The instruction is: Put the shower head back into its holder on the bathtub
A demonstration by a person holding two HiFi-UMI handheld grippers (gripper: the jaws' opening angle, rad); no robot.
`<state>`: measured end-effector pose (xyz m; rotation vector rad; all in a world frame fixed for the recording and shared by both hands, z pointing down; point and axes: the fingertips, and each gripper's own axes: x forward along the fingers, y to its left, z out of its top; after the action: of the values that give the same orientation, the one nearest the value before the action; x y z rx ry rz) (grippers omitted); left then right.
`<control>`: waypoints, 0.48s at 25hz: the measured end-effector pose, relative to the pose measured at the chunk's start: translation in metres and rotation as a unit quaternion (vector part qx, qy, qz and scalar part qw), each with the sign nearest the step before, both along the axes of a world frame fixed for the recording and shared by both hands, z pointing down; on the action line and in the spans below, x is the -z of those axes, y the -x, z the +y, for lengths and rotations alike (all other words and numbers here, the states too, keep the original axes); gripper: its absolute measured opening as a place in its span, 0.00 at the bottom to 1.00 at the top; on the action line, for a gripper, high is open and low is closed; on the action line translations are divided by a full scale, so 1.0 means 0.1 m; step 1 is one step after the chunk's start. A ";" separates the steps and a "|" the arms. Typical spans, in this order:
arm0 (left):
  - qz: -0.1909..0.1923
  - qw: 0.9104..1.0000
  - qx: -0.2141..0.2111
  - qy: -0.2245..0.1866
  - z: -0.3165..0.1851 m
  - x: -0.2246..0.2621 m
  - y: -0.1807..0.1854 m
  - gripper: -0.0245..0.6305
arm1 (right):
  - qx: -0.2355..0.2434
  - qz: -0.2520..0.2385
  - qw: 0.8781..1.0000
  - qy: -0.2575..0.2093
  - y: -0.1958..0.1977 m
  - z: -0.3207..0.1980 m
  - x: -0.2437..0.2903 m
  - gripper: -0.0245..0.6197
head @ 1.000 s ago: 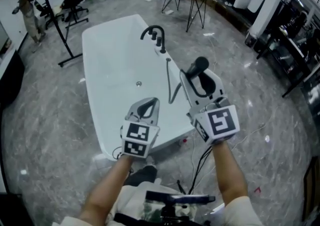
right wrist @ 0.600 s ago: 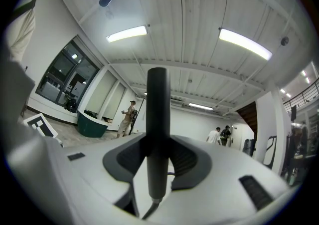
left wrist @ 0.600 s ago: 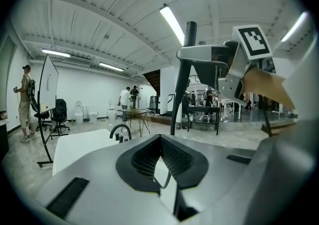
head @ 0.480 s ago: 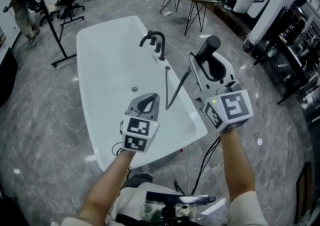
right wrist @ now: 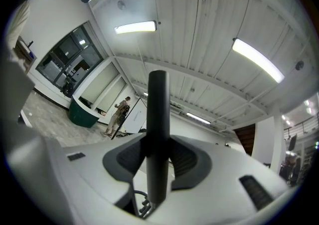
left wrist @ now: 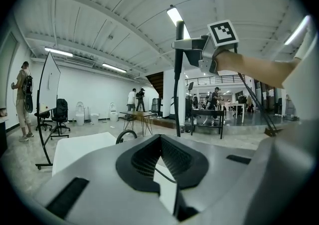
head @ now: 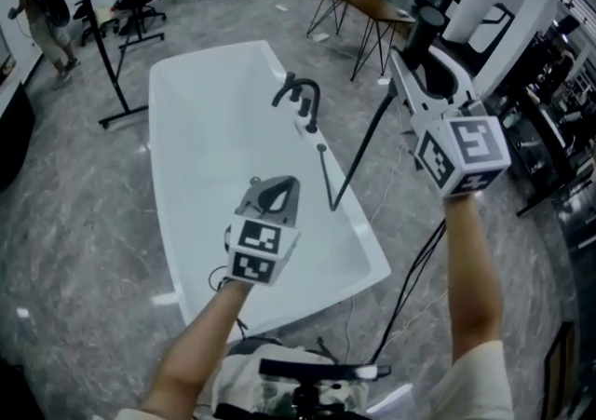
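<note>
Left gripper sat nearest me, low over the near end of the bathtub, jaws together and empty. It kept much the same place against the tub as a second earlier.

Right gripper stayed clamped on the black handle of the shower head. Within that second it had risen from just above the tub's near right rim to well above it, out past the right side.

The hose, slack before, now ran nearly straight down to the rim.

Beyond it, the faucet stood on the right rim. I judged the holder sat beside it, but it was too small to confirm. The head was lifted clear but not yet seated.
</note>
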<state>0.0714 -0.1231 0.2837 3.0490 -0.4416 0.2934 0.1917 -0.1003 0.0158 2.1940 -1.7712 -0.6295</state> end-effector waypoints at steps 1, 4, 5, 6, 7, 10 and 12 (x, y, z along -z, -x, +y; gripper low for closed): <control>0.001 1.000 0.000 -0.001 -0.05 0.03 -0.01 0.05 | 0.001 0.013 1.000 -0.003 0.01 -0.04 0.12 0.27; 0.004 1.000 -0.001 -0.005 -0.17 0.14 -0.05 0.05 | 0.003 0.039 0.999 -0.007 0.02 -0.15 0.41 0.27; 0.004 1.000 -0.002 -0.007 -0.20 0.19 -0.07 0.05 | 0.004 0.045 0.999 -0.006 0.01 -0.19 0.49 0.27; 0.005 1.000 -0.002 -0.010 -0.23 0.22 -0.09 0.05 | 0.005 0.049 0.999 -0.006 -0.01 -0.23 0.56 0.27; 0.006 1.000 -0.004 -0.012 -0.24 0.25 -0.13 0.05 | 0.005 0.054 0.999 -0.005 -0.05 -0.26 0.62 0.27; 0.011 1.000 -0.010 -0.010 -0.29 0.31 -0.27 0.05 | 0.006 0.059 0.998 -0.008 -0.18 -0.36 0.79 0.27; 0.014 1.000 -0.011 -0.012 -0.31 0.37 -0.35 0.05 | 0.009 0.056 0.998 -0.012 -0.25 -0.41 0.95 0.27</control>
<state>0.1061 -0.1545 0.2467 3.0787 -0.4117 0.2483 0.2166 -0.1413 -0.0788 2.1162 -1.7362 -0.7672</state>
